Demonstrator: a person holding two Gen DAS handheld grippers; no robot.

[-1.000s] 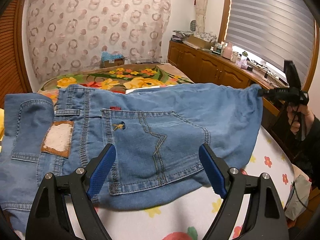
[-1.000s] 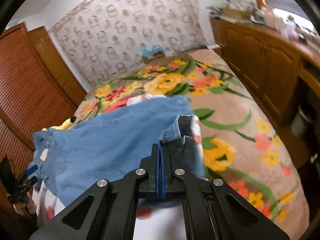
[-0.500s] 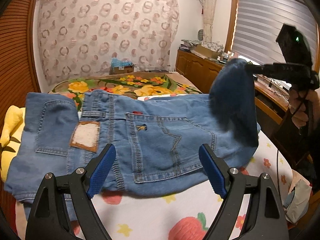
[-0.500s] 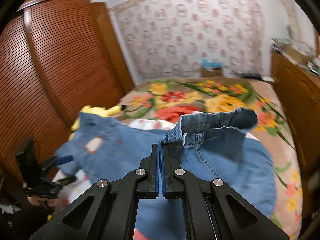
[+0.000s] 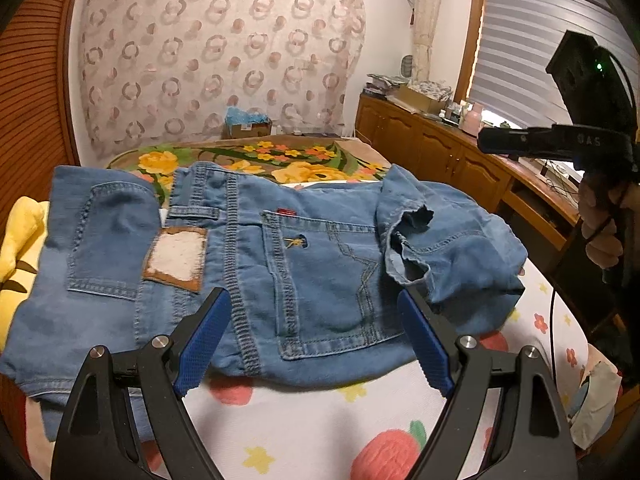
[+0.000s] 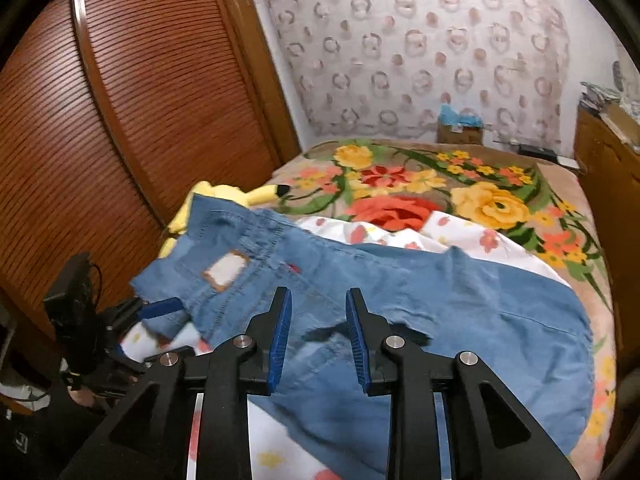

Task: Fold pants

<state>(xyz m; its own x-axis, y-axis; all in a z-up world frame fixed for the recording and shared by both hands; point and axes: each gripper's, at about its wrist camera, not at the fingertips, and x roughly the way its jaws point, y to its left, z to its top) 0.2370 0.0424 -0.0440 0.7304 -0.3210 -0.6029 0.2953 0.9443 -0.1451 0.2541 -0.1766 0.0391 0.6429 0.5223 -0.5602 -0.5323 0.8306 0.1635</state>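
Note:
Blue denim pants (image 5: 312, 264) lie on a white fruit-print sheet (image 5: 304, 420), back pockets up, with a leather waist patch (image 5: 176, 258). The leg hem (image 5: 404, 236) lies folded over onto the seat area. My left gripper (image 5: 312, 344) is open and empty, just above the near edge of the pants. My right gripper (image 6: 316, 332) is open and empty above the folded leg (image 6: 480, 312). It also shows at the right of the left wrist view (image 5: 496, 140), raised above the pants.
A floral blanket (image 6: 440, 192) covers the bed beyond the sheet. A yellow plush toy (image 6: 224, 196) lies by the waistband. A slatted wooden wardrobe (image 6: 120, 120) stands on one side, wooden cabinets (image 5: 432, 148) on the other. A cardboard box (image 5: 248, 126) sits at the bed's far end.
The right gripper carried the leg hem over the seat of the pants, then opened and let it drop. The left gripper stayed open and barely moved.

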